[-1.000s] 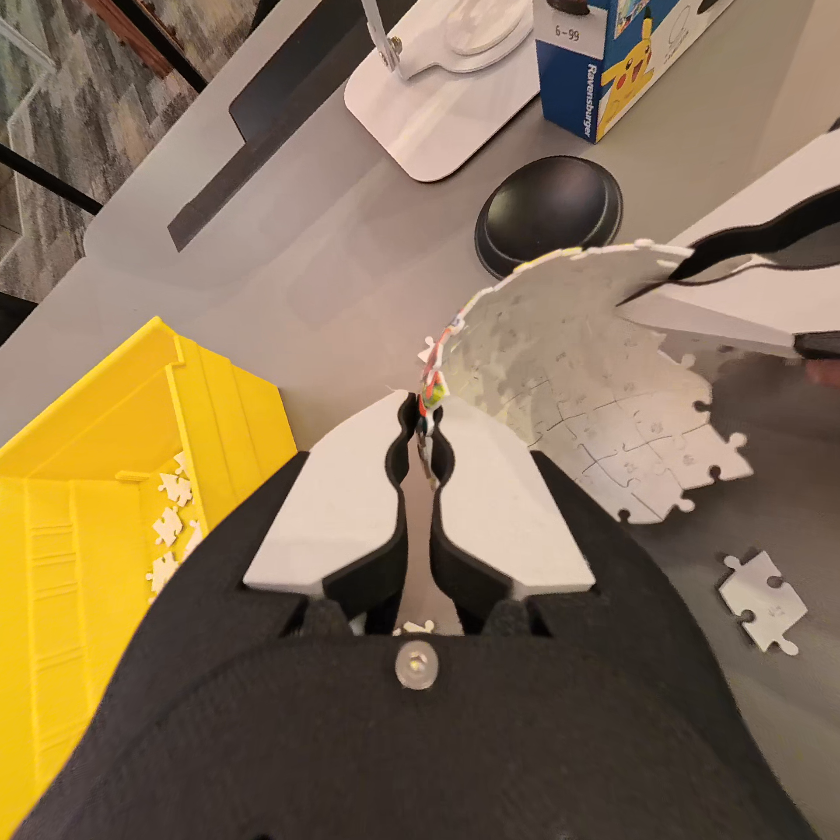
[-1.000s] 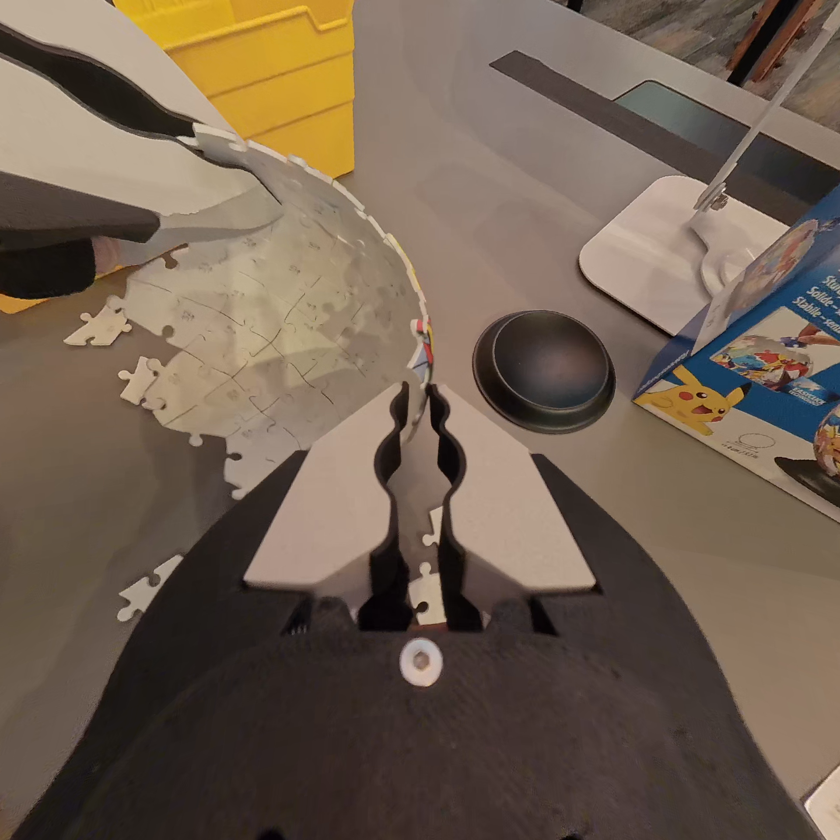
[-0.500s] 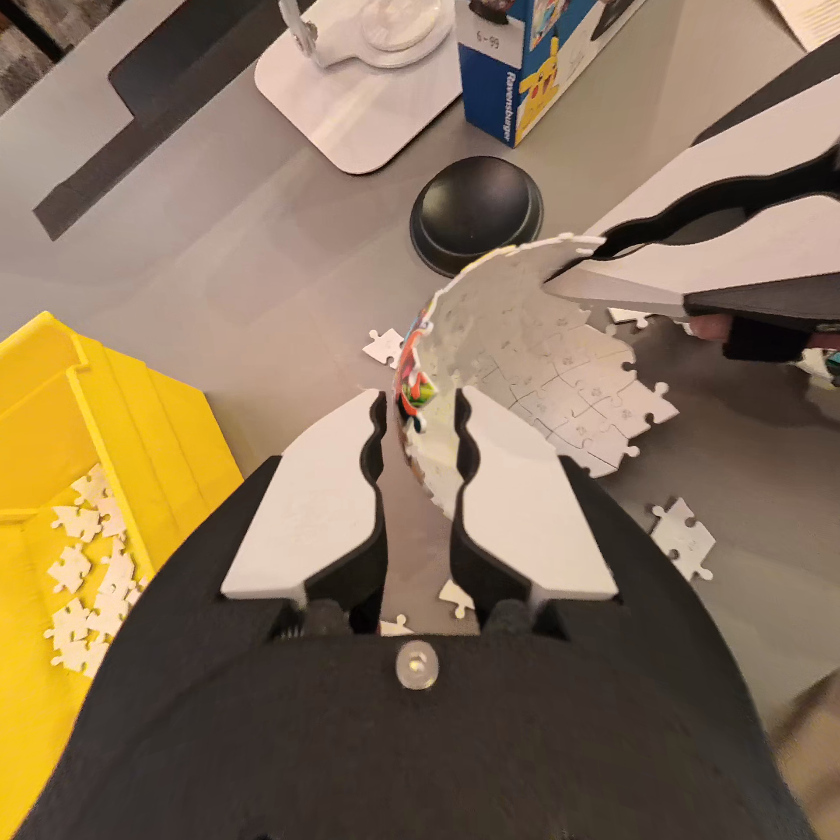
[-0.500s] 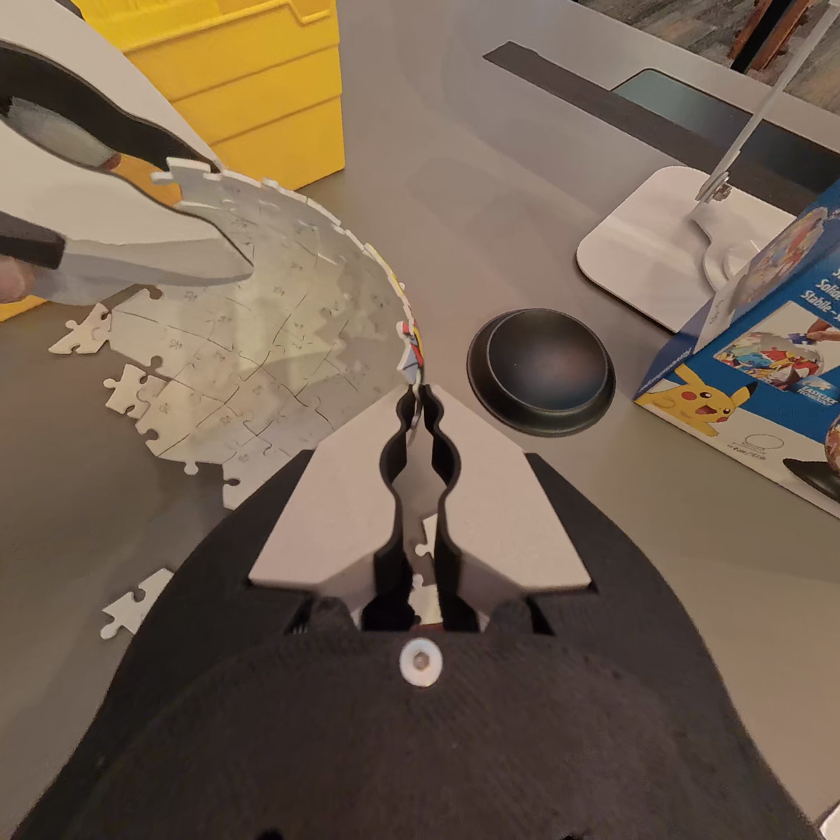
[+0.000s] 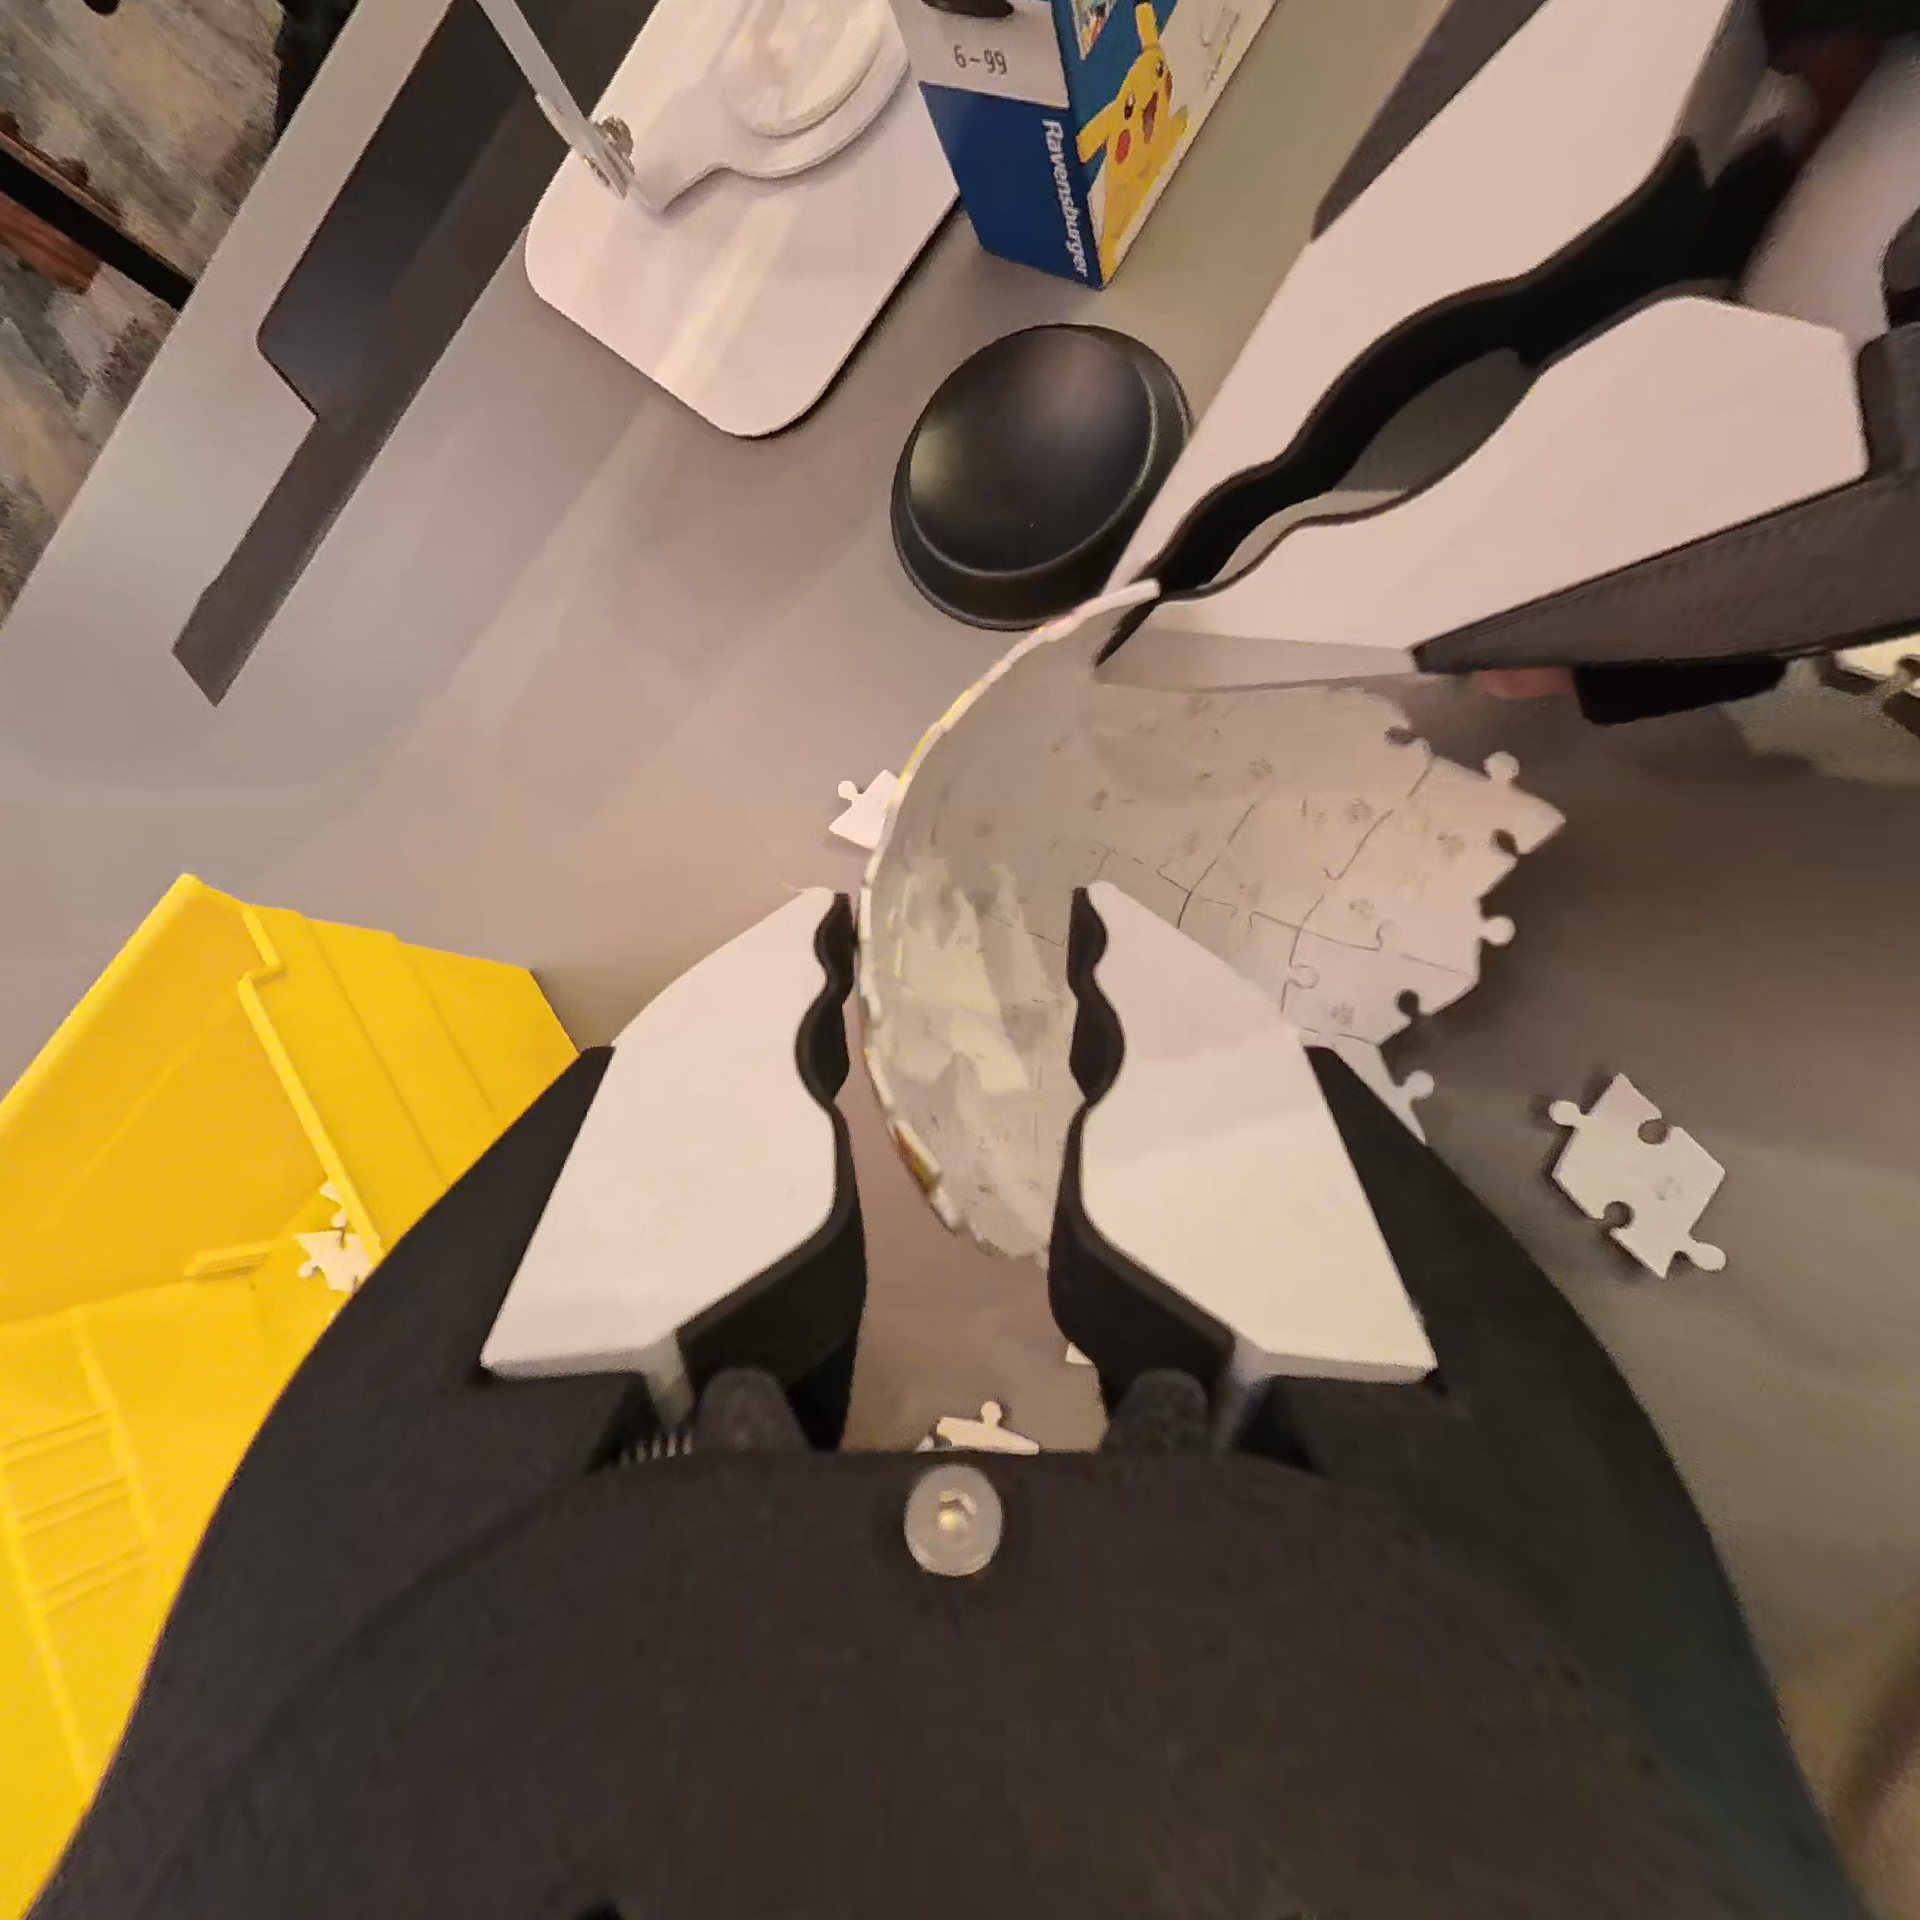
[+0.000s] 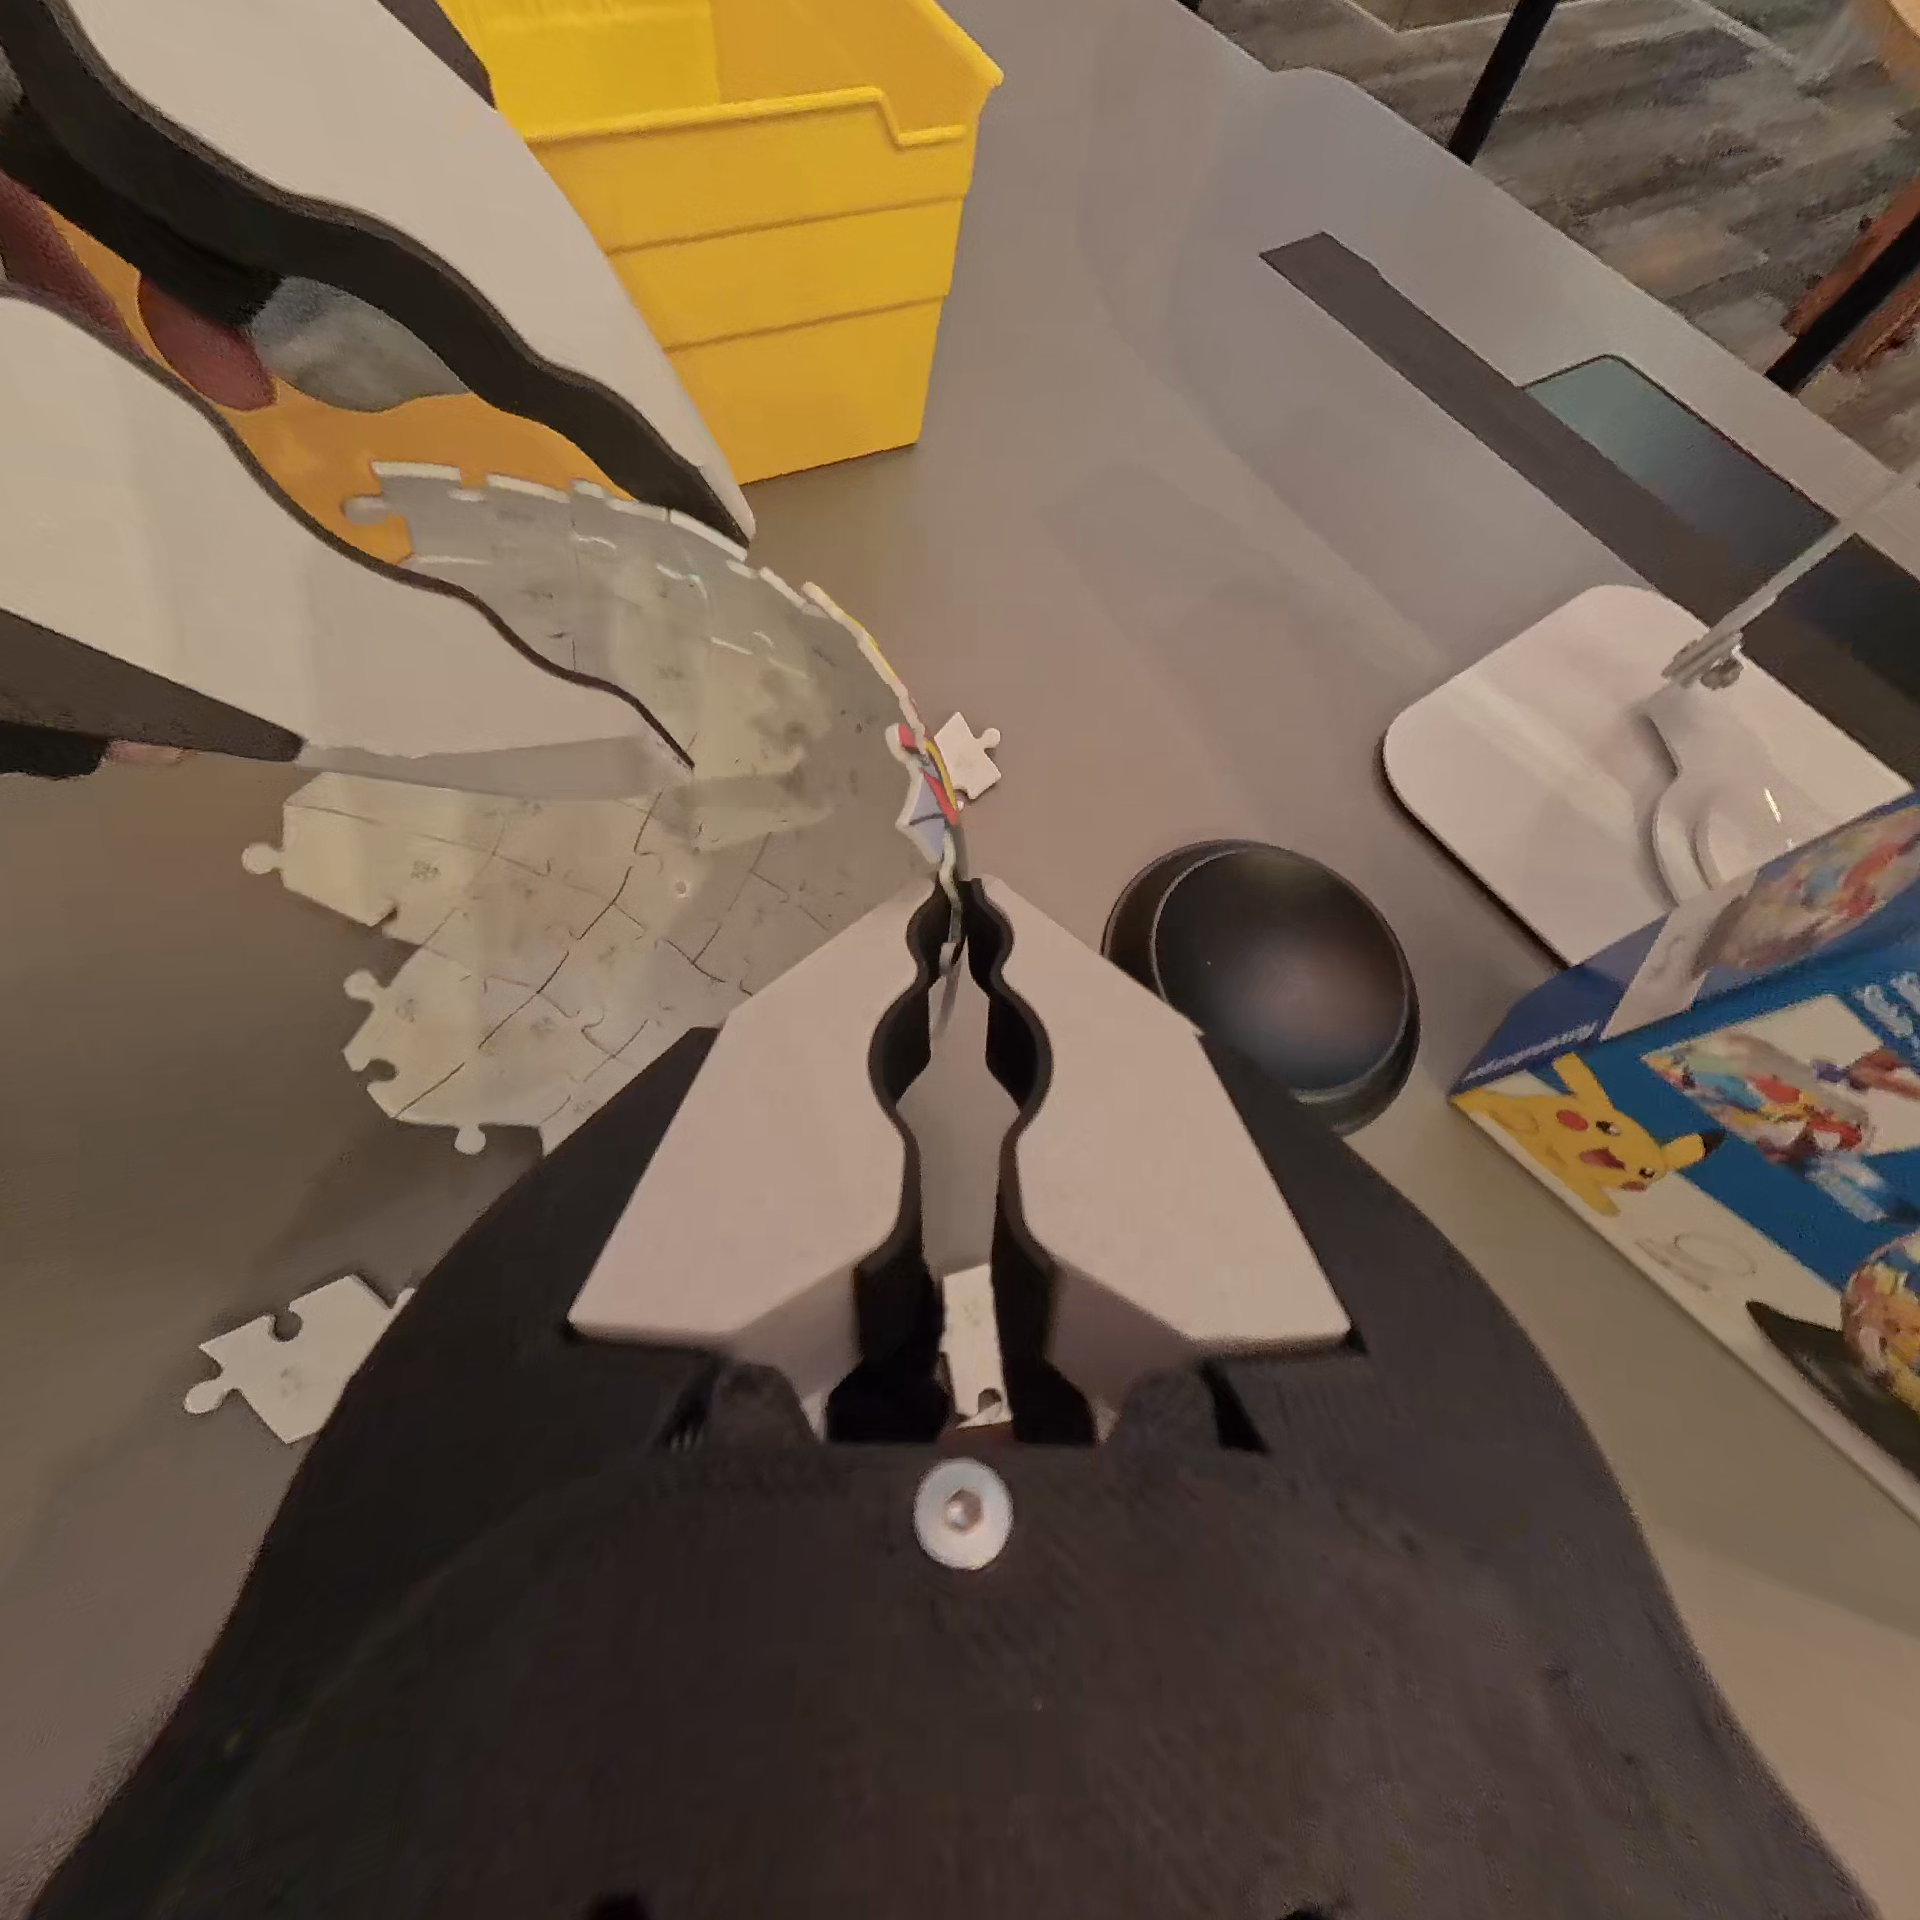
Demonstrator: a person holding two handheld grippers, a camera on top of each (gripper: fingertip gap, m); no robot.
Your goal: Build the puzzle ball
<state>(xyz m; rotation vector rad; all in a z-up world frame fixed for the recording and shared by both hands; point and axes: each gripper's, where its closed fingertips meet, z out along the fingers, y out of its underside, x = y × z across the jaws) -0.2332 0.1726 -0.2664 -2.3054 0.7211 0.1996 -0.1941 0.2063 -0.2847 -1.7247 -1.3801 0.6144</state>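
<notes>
The partly built puzzle ball (image 5: 1226,831) is a curved white shell with a coloured outer face, standing on edge on the grey table. My left gripper (image 5: 956,904) is open, and the shell's near rim stands between its spread jaws. My right gripper (image 6: 956,894) is shut on the puzzle ball (image 6: 623,894) at its coloured rim. In the left wrist view the right gripper (image 5: 1127,618) pinches the shell's far top edge. In the right wrist view the left gripper (image 6: 707,639) stands open around the opposite rim.
Loose white pieces (image 5: 1631,1184) (image 6: 286,1371) lie on the table by the shell. A yellow bin (image 5: 260,1091) (image 6: 790,208) with pieces is on the left. A black dome stand (image 5: 1039,468) (image 6: 1278,987), a blue puzzle box (image 5: 1081,135) (image 6: 1714,1143) and a white stand base (image 5: 748,239) sit behind. The grippers' ends are close to 6 cm from one another.
My left gripper was shut on the shell's rim and has opened wide around it. My right gripper has closed onto the other rim. The shell has tipped more upright.
</notes>
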